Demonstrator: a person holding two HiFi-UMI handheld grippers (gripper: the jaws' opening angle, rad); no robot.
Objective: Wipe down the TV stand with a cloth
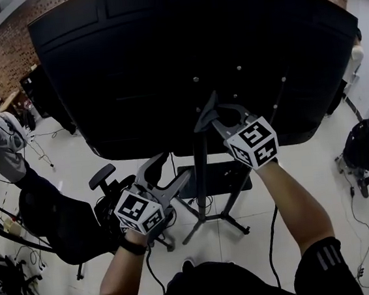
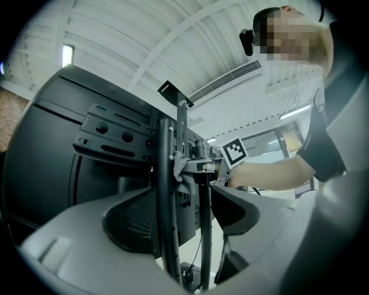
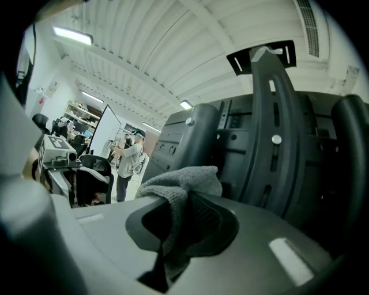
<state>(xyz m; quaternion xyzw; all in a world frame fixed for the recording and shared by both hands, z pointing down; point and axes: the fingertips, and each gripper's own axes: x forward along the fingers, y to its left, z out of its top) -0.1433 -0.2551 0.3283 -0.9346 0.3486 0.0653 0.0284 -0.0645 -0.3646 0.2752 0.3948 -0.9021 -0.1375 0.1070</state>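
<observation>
- Two grippers: right gripper (image 1: 209, 116) clamps grey cloth (image 3: 180, 183) high on the stand (image 1: 202, 174), behind the TV (image 1: 149, 62).
- Left gripper (image 1: 168, 178) gapes wide, lower.
- Glossy white floor (image 1: 293, 184); brick wall (image 1: 2, 61).

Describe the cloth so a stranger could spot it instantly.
Start at the big black TV, seen from behind, and follow its stand's pole upward. The right gripper is there, fingers shut on the grey cloth: the only soft, fuzzy thing among hard black parts.
</observation>
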